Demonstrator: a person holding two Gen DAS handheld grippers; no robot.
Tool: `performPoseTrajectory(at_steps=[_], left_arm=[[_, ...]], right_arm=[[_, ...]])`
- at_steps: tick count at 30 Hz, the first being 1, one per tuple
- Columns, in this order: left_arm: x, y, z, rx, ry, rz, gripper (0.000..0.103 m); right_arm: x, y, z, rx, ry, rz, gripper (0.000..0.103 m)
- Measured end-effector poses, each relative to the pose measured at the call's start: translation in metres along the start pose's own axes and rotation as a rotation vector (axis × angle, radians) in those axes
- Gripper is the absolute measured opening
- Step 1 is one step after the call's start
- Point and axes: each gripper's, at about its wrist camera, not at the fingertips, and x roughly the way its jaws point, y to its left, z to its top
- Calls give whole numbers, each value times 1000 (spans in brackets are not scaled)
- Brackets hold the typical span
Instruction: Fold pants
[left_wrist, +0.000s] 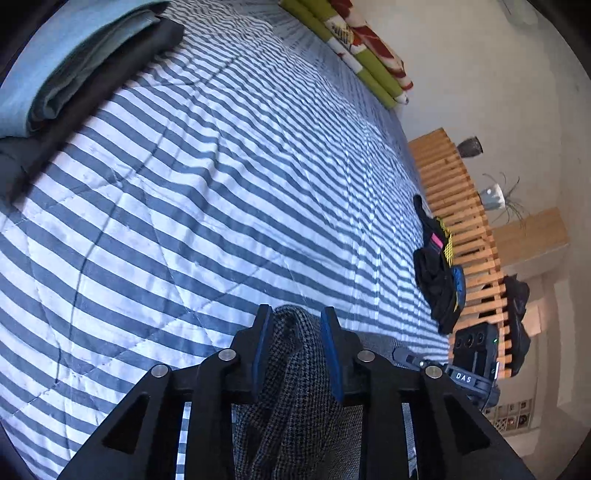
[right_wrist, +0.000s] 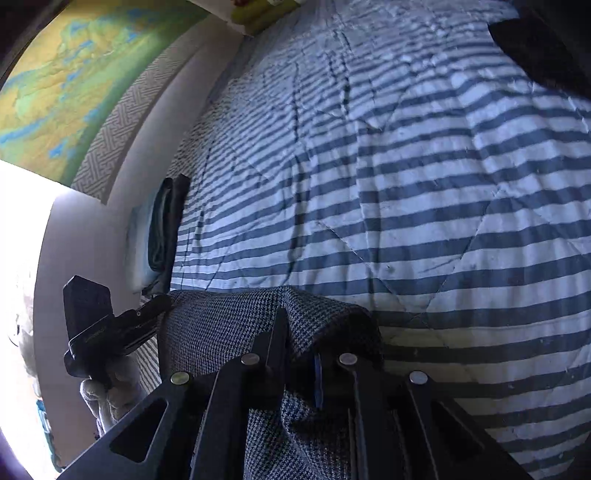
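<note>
One pair of houndstooth pants (left_wrist: 295, 387), bunched, lies between both your grippers: left gripper (left_wrist: 295, 317) fingers look released; right gripper (right_wrist: 301, 332) apparently pinching it.

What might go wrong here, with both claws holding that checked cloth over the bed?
The left gripper has its pads apart around the pants, so that corner may slip out. The right gripper has only a bunched fold, which could set a crooked crease. Fabric may drag on the striped quilt.
</note>
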Motion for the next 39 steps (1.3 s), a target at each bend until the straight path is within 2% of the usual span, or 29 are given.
performPoseTrajectory(at_steps=[2,5,7,10,13,16,18,20,21,23,24,26,27,28,29,31,32,35,39], left_arm=[[-18,-2,0,32,-40,5,32],[-47,-22,-13,130,-93,9,31],[-58,-42,-29,206,-101,-8,31],[-50,-70,-54,300,-69,-30,31],[-23,-84,-69,357,-30,-28,31],[11,-80,-74,360,3,74,30],[27,-66,-76,348,22,120,27],[41,-45,-75,322,42,151,3],[44,-35,-74,309,47,138,2],[44,-21,-69,243,57,66,2],[41,-18,-67,216,60,54,1],[29,-24,-69,225,45,69,1],[21,-27,-73,235,33,69,3],[11,-30,-77,242,26,63,13],[1,-32,-83,243,21,57,30],[-19,-34,-96,245,6,40,48],[-27,-35,-103,245,-1,32,51],[-41,-33,-122,240,0,6,50],[-44,-29,-151,265,-7,50,50]], right_arm=[[-12,-6,-3,17,9,54,21],[-45,1,-17,-48,-42,0,31],[-72,14,-30,-103,-117,-36,31],[-93,41,-53,-203,-184,-61,31],[-81,66,-76,-289,-182,-45,31],[-48,82,-92,-362,-126,-81,31],[-25,76,-100,-385,-78,-125,31],[-4,61,-105,-392,-37,-186,28],[5,53,-106,-392,-27,-207,26],[8,46,-106,-413,-45,-219,25],[7,46,-105,-410,-39,-220,24],[3,50,-104,-403,-29,-239,24],[-2,53,-106,-412,-31,-250,24],[-8,55,-107,-414,-33,-247,26],[-17,56,-110,-410,-36,-233,27],[-38,54,-120,-393,-42,-191,31],[-49,52,-126,-378,-60,-181,33],[-69,41,-151,-345,-78,-123,34],[-71,35,-179,-338,-74,-132,34]])
